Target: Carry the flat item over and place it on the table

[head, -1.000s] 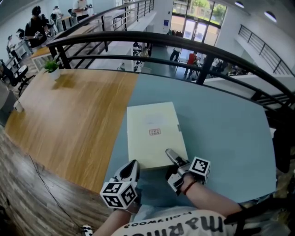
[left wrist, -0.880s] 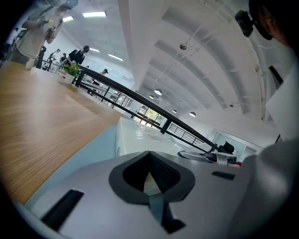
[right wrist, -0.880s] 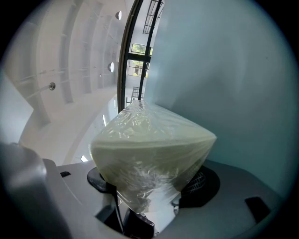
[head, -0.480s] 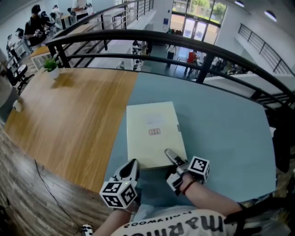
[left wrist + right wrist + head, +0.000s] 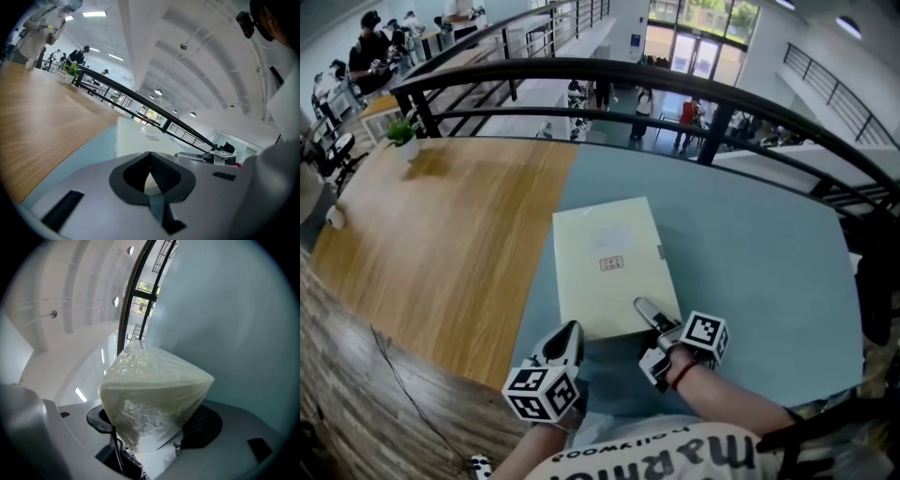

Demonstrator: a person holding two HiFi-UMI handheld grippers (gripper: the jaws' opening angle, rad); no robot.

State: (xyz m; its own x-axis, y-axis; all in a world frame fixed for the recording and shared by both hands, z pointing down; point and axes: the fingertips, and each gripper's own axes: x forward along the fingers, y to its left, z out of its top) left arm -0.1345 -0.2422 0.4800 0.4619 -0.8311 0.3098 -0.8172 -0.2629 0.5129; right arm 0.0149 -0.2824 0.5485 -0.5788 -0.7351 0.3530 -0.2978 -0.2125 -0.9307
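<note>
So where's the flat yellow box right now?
In the head view, the flat box lies in the middle, on the blue-grey half of the table, its left edge close to the wooden half.

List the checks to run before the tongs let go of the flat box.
1. Flat box over the table: ok.
2. Box lying fully flat: cannot tell; its near edge is hidden behind the tongs.
3. Right tongs clear of the box: not ok; their jaws have just been opening, but the box's near right corner sits between them. Whether they press on it: cannot tell.
4. Left tongs empty: ok; jaws together at the box's near edge.
5. Box inside the table's far edge: ok.
</note>
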